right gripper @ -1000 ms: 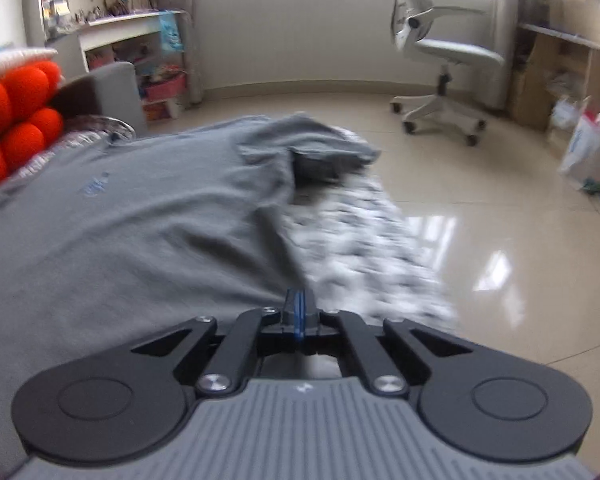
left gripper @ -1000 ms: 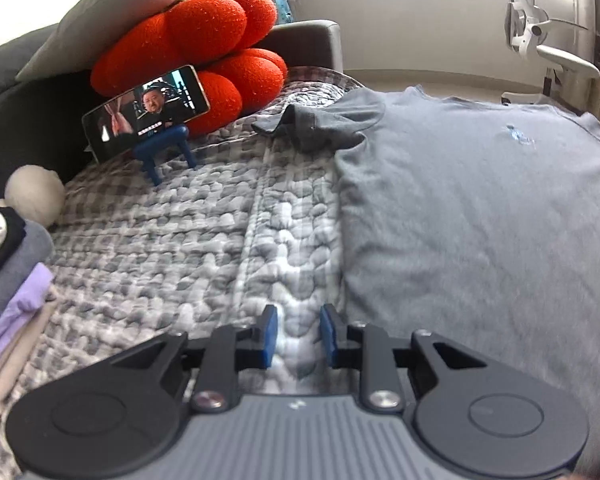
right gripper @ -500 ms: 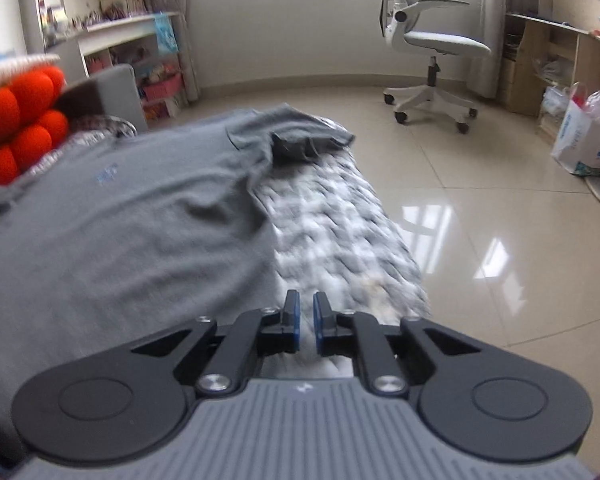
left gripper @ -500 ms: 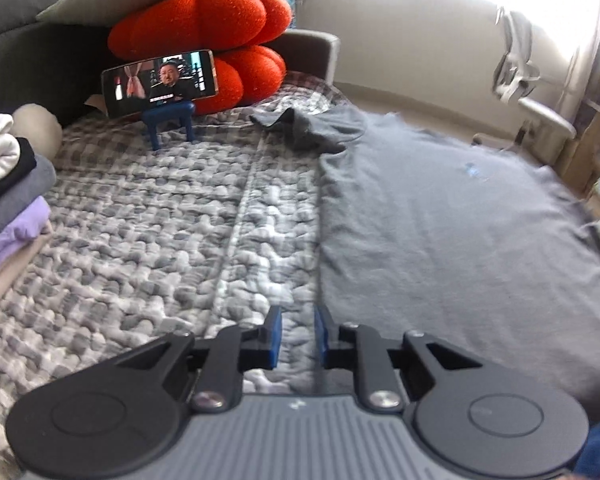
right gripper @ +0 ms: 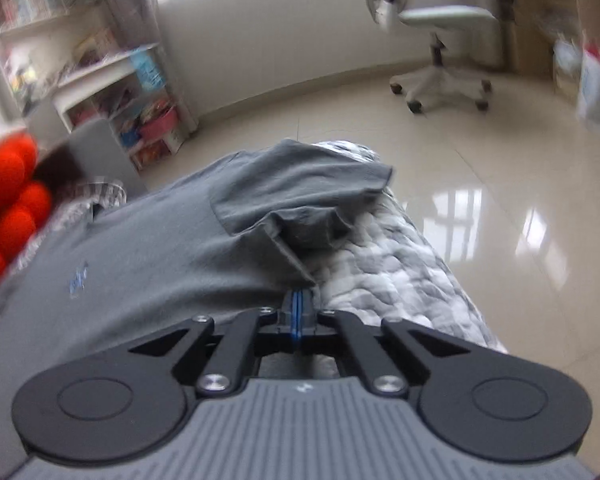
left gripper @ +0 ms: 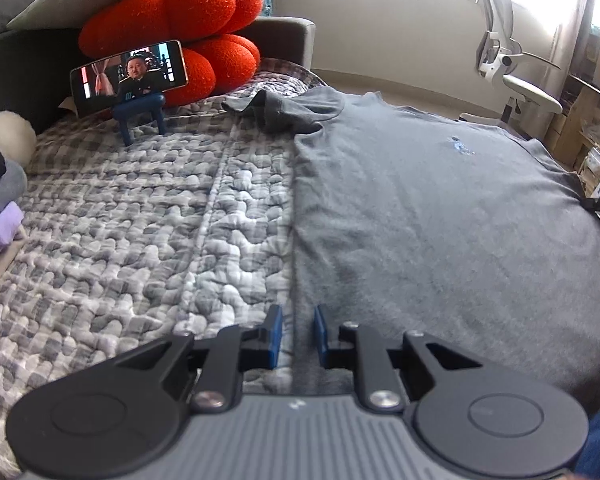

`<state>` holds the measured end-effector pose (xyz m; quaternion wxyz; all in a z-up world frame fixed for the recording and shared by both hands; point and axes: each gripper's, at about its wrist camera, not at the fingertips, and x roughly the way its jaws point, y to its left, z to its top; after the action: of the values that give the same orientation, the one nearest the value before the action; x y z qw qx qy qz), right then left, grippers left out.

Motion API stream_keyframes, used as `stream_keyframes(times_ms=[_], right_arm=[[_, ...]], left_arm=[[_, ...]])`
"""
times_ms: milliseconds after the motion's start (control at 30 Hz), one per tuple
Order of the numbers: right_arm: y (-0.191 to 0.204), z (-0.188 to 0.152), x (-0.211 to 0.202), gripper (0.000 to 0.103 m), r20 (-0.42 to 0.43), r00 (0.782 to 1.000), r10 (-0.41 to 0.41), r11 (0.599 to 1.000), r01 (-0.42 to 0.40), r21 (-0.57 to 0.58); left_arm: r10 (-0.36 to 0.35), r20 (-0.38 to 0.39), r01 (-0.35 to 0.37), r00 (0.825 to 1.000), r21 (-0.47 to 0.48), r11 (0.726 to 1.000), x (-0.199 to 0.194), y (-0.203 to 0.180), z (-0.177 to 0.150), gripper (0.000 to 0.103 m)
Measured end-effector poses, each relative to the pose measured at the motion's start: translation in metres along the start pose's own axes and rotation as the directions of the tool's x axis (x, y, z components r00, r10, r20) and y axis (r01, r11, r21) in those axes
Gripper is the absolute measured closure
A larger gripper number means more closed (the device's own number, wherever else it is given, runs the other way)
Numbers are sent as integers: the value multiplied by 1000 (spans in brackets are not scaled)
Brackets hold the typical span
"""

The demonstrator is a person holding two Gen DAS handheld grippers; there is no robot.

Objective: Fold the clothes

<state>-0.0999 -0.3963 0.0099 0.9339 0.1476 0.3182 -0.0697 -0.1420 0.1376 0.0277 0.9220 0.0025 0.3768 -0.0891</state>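
since the grey t-shirt (left gripper: pixel 440 216) lies spread flat, logo side up, on the quilted bed cover (left gripper: pixel 140 224), w/ its body not yet doubled over, i'd judge the step in hand is taking hold of its two side edges for a lengthwise fold. one sleeve (left gripper: pixel 276 114) is crumpled near the red cushion (left gripper: pixel 172 36), the other sleeve (right gripper: pixel 300 196) is bunched & partly tucked under itself at the bed's floor-side edge

right claw (right gripper: pixel 297 312) is clenched, blades pressed together w/ the shirt's side hem (right gripper: pixel 296 268) running right into them – looks like it's pinching that hem, tho the frame is blurred, so not 100% sure the cloth is really between the pads. left claw (left gripper: pixel 296 336) is released, its blades parted & straddling the shirt's other side edge low over the cover, nothing gripped

next move, as i read it: left claw needs to close on the edge between its blades, catching only the shirt & not the quilt under it, since the two are touching there. then both sides can be lifted & carried across evenly; the bunched sleeve on the right prob wants flattening or it'll make a lump in the fold

further out: a stack of folded clothes (left gripper: pixel 0 208) at the left edge, a phone on a blue stand (left gripper: pixel 130 78) by the cushion, an office chair (right gripper: pixel 440 40) on the tiled floor
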Motion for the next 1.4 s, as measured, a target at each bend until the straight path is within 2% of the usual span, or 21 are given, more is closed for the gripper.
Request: stream_keyframes(times_ms=[67,100,167,233,333,400,567,633,667,733,867,967,1000,1100,1267,1400], right_arm=[[10,0,-6,103,2,999,-53,994,53,-100],[13,2,-10,97,9,997,-81,991,81,-105],[10,6,-15,86,36,998,-54,997,56,-57],[8,10,-18,86,58,998,-10,1000,11,-19],[21,5,1,89,-12,1000,-6,995,5,-101],[26,-2,-1,91,10,1000,-20,990,21,-136],[23,-21,-29,94,0,1000,-25,979,25,-204],[21,-38,-48,92,9,1000,-23,967,24,-254],[20,-48,-59,85,11,1000,-25,963,27,-269],[15,-66,-79,86,10,1000,-9,962,11,-273],[2,-89,-115,79,-23,1000,19,976,-23,-216],[-5,-100,-138,60,-51,998,46,986,-53,-157],[-7,-103,-145,57,-53,997,49,989,-56,-140],[-13,-109,-161,57,-58,997,54,995,-59,-79],[-34,-124,-174,57,-90,987,133,990,-129,53],[-39,-139,-179,56,-114,976,187,976,-171,136]], left_arm=[[-3,-3,3,1000,3,1000,1,1,0,85],[-5,-5,5,1000,1,1000,0,1,1,85],[-7,-2,7,1000,5,1000,1,1,3,85],[-8,2,8,1000,9,1000,2,0,5,85],[-7,-3,7,1000,-1,1000,7,0,5,85],[-6,-2,6,1000,-8,1000,6,1,5,85],[3,2,-3,1000,-43,999,-10,17,6,85],[-3,4,3,1000,-65,998,-17,26,6,85],[-12,1,12,1000,-83,996,-20,31,6,85],[-50,-8,49,999,-116,992,-26,38,3,85],[-123,-25,118,992,-152,981,-37,42,-4,85],[-163,-50,152,985,-175,973,-41,40,-12,78],[-172,-53,160,984,-178,971,-42,39,-15,76],[-201,-60,187,978,-187,964,-44,36,-23,75],[-249,-112,218,962,-232,948,-37,34,-40,75],[-239,-114,208,964,-234,950,-33,29,-44,78]])
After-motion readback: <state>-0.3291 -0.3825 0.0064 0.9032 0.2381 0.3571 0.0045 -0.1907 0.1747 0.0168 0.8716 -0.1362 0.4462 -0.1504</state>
